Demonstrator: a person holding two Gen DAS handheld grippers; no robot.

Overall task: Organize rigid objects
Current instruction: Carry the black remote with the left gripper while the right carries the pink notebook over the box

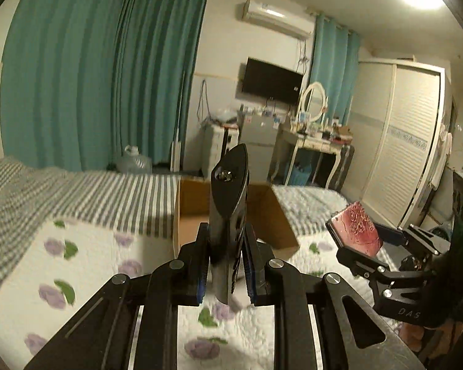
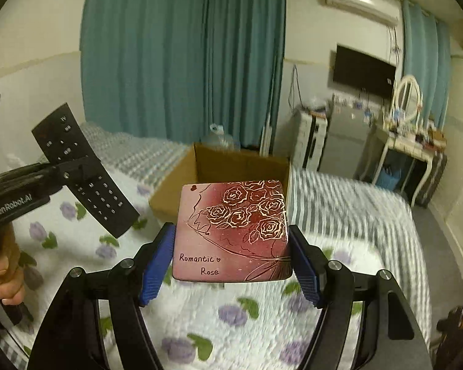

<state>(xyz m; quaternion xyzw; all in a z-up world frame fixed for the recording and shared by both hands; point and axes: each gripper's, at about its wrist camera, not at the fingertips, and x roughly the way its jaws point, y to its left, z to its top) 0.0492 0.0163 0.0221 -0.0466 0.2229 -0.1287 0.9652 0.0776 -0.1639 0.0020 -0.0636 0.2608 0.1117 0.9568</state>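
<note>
We read both loads as airborne short of the box (image 2: pixel 231 166), which sits open on the bed (image 2: pixel 262 314). Left gripper (image 1: pixel 227 266) is clamped on the remote (image 1: pixel 228 203), held edge-on. Right gripper (image 2: pixel 231 259) pinches the tin (image 2: pixel 234 228) by 2 side edges. Risk: the tin is flat and probably smooth, so it could pivot or slip; both arriving at the box together may collide. The quilt is soft, so a drop lands gently. Behind the box: teal curtains (image 2: pixel 182 55), a TV (image 2: pixel 364 67) to its right.

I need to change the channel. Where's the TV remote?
The left tool holds the remote above the bed, near the cardboard box.
</note>
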